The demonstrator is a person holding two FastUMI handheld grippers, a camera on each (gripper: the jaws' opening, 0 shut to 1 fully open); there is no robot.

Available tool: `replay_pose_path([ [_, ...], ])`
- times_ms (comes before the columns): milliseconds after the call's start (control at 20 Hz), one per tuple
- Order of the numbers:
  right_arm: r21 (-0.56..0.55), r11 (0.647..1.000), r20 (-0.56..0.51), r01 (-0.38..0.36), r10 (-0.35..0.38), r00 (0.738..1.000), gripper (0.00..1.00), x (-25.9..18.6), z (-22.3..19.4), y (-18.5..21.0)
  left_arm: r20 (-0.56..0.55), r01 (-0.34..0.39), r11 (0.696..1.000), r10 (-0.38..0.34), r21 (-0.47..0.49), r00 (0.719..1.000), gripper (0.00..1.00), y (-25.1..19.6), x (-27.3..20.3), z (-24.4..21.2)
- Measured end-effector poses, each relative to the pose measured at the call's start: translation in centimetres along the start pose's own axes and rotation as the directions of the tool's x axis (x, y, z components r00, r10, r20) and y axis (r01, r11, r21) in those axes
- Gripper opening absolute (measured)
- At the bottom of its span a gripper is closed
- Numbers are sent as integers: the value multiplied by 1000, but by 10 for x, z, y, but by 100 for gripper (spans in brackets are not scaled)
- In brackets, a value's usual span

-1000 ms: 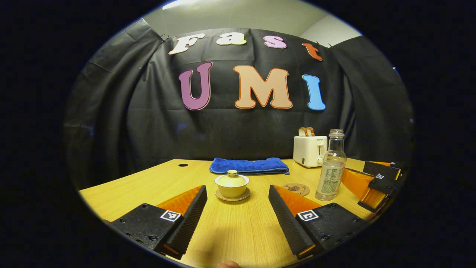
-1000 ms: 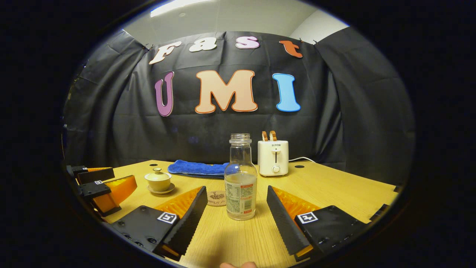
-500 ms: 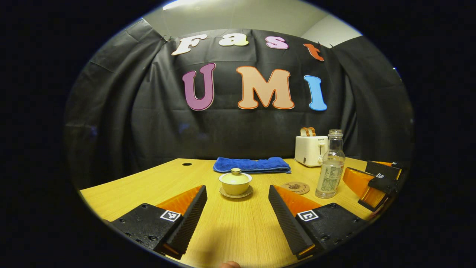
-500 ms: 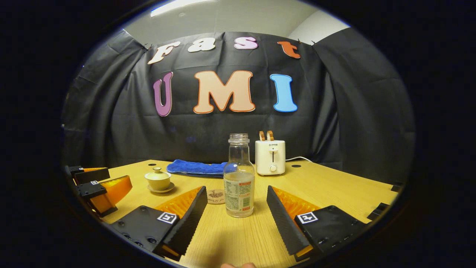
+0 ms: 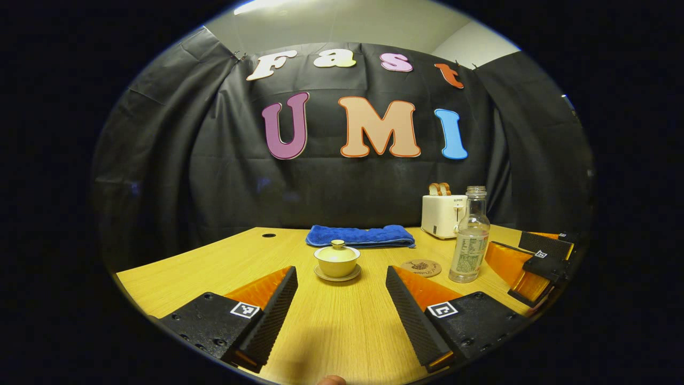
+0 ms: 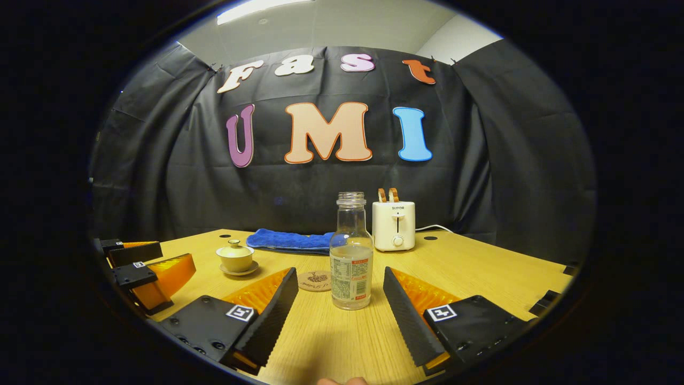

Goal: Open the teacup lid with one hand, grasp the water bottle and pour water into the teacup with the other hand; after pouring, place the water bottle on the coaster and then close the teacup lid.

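On the wooden table [image 5: 187,272], toward its far edge, a lidded teacup [image 5: 336,260] sits on a saucer [image 5: 337,276], straight ahead of your left gripper [image 5: 342,305], whose fingers are spread wide and hold nothing. Your right gripper [image 6: 341,307] is likewise released, and the clear water bottle [image 6: 351,251] stands upright and uncapped just beyond its fingertips, lined up with the gap between them. It is partly filled. A round coaster [image 6: 315,280] lies just beside the bottle, between it and the teacup. Behind these, along the far edge, a folded blue towel [image 5: 360,236] lies flat, and a white toaster [image 6: 394,225] stands near the far right corner.

Nothing has been grasped yet, so you appear to be at the approach stage: the lid [image 5: 337,250] is on the cup and the bottle is untouched. Next, you likely need to bring the left fingers forward around the lid's small knob and pinch it, while the right fingers advance to either side of the bottle's body and close firmly.
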State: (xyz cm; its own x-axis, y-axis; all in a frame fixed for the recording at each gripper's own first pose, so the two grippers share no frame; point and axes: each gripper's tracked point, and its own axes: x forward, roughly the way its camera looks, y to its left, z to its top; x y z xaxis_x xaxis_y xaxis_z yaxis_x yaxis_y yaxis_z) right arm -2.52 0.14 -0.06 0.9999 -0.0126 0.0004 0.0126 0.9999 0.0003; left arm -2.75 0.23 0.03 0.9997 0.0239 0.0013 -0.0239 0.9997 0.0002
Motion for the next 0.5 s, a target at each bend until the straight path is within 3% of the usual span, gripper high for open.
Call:
replay_pose_path([
  [500,0,1000,0,3,-3,1000,100,0,1,0,1,1,1000,-1,3,1000,97,1,3,0],
])
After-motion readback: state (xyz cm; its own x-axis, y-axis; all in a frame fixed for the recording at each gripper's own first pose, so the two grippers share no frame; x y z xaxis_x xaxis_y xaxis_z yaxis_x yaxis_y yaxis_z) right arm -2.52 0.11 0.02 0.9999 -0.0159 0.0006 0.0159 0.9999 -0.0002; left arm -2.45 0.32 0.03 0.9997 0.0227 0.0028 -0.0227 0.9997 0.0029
